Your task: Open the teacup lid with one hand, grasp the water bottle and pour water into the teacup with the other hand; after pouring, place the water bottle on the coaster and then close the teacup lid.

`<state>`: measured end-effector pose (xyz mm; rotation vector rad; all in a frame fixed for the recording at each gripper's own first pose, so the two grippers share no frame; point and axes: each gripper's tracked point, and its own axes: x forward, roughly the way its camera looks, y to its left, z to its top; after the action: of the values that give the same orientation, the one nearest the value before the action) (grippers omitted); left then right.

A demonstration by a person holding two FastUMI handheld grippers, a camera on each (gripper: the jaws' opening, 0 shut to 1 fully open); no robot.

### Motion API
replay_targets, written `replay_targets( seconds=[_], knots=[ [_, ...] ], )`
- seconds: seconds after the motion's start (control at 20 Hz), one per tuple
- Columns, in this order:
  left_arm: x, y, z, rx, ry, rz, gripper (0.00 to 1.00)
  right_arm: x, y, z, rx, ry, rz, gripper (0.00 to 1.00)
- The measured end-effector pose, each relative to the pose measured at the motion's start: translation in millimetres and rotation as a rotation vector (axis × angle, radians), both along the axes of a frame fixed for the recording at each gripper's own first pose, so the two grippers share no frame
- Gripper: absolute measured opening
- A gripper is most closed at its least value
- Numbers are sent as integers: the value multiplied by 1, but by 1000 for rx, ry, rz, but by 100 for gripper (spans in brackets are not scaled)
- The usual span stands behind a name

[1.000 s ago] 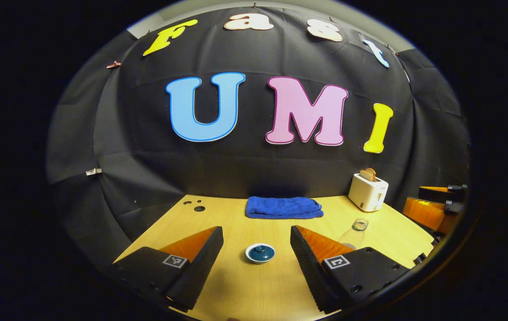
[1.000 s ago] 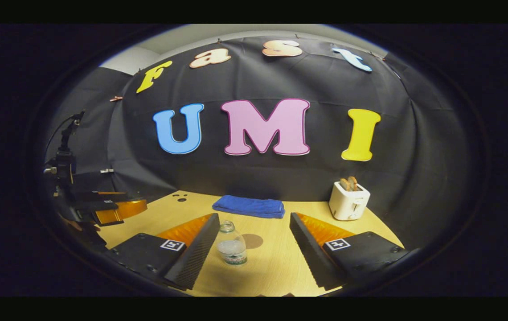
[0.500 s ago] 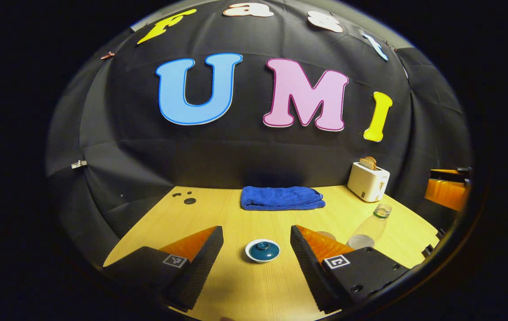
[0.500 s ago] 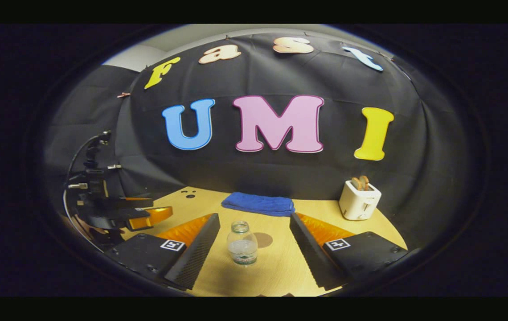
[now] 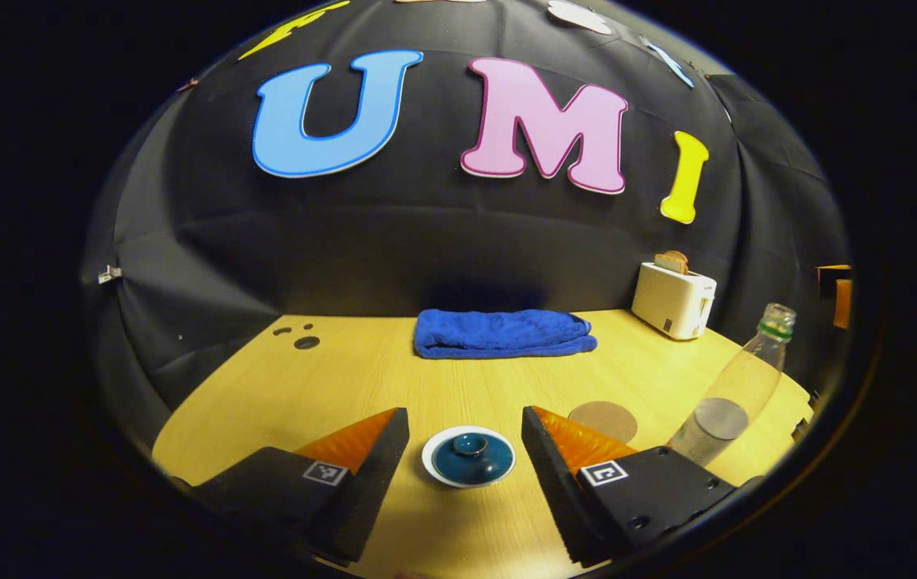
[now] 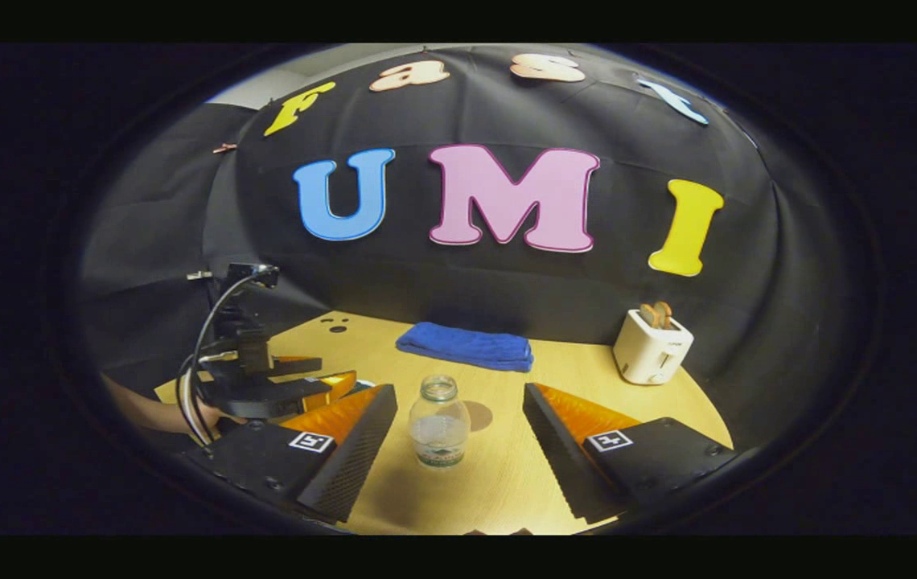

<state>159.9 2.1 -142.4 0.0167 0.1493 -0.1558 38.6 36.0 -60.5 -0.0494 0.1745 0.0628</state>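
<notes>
your left gripper (image 5: 465, 458) gapes around the lidded teacup (image 5: 469, 457) untouched, and your right gripper (image 6: 458, 446) gapes astride the water bottle (image 6: 439, 421).

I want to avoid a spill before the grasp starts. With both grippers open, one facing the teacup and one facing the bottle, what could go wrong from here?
1. The water bottle has no cap, so a bump from the open right gripper could tip it and spill water.
2. The teacup lid has a small knob; the open left gripper may slip off it or drag the cup.
3. The coaster lies close beside the bottle and may get pushed.
</notes>
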Motion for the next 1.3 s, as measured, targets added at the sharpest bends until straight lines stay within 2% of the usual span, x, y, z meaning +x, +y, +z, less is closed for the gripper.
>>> replay_targets(
  seconds=[0.05,0.25,0.55,0.65,0.9,1.0,1.05,1.1,1.3],
  knots=[
    [4,0,-7,-5,3,-6,84,-1,-1,-4,-2,10,-8,98],
    [16,-2,-27,16,21,-39,75,-6,-1,-28,19,67,-28,98],
    [27,-10,-40,55,30,-95,72,-5,5,-46,10,98,-34,98],
    [32,-12,-41,60,31,-113,60,-5,8,-48,16,106,-32,98],
    [35,-13,-39,86,28,-125,55,-6,13,-54,20,116,-29,98],
    [34,-11,-39,95,27,-120,39,-5,13,-56,17,114,-31,98],
    [34,-9,-40,94,31,-116,34,-5,13,-55,18,114,-32,98],
    [33,-9,-40,88,33,-116,36,-5,13,-56,22,112,-33,98],
    [35,-10,-37,87,19,-115,31,-1,11,-61,33,119,-45,98]
  ],
)
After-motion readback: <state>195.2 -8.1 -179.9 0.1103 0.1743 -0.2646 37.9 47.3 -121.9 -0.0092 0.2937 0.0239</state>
